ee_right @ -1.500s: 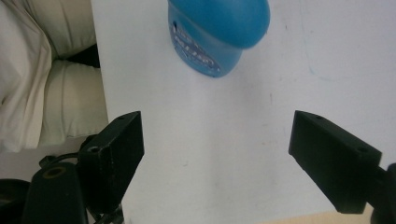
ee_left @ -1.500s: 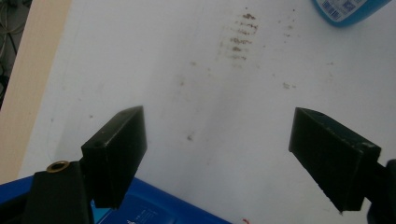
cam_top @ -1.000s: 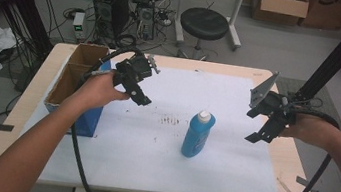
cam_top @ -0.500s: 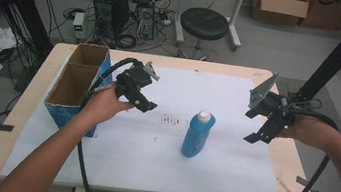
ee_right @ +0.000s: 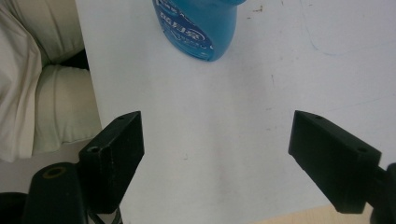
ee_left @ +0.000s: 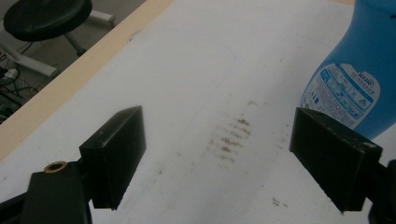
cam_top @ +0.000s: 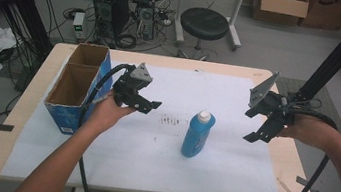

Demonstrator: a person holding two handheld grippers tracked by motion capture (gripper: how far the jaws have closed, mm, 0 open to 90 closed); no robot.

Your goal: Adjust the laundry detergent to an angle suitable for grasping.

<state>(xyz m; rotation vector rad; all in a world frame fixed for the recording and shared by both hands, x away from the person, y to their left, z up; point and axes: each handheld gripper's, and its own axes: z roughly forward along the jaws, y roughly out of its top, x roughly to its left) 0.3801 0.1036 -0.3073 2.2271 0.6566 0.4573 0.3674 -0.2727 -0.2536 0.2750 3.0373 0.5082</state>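
The blue bottle's (ee_left: pixel 355 74) label print is too small to read.

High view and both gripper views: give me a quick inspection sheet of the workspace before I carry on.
Surface: white sheet over wooden table, brown smudges mid-sheet.
Job's things: blue bottle upright, white cap, untouched.
Clutter: open cardboard box at the table's left edge.
Grippers: left gripper jaws open, aimed toward the bottle; right gripper jaws open, off to its right.
Cables: black cable trails from the left gripper.
Surroundings: stool, computer gear, boxes.

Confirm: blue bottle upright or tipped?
Upright. The blue bottle stands on its base on the white sheet, white cap on top.
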